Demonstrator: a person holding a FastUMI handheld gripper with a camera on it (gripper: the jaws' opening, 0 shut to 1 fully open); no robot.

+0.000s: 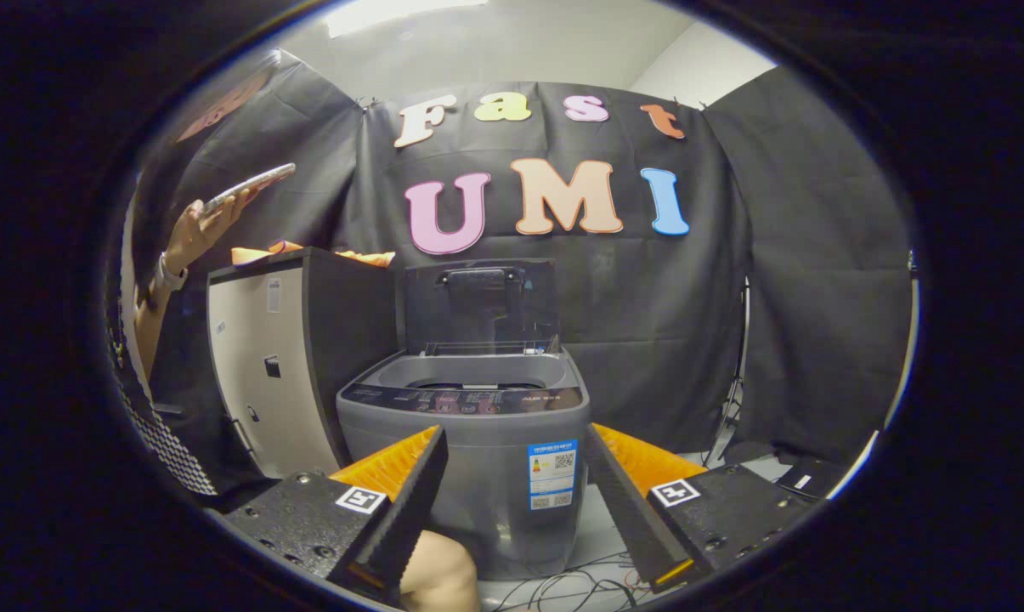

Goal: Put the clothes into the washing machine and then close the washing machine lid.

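A grey top-loading washing machine [469, 450] stands just ahead of my gripper [516, 438], its dark lid [480, 304] raised upright at the back and the drum opening showing beneath it. Orange clothes [274, 252] lie on top of a tall cabinet [286, 374] to the left of the machine. My gripper is open, its two fingers spread wide to either side of the machine's front, with nothing between them. The clothes are well beyond and above the left finger.
A person's hand [190, 231] holds up a phone [248, 187] above the cabinet's left side. Cables [579, 586] lie on the floor under the fingers. A stand's legs [732, 408] and dark equipment [805, 480] sit to the machine's right, before the black cloth wall.
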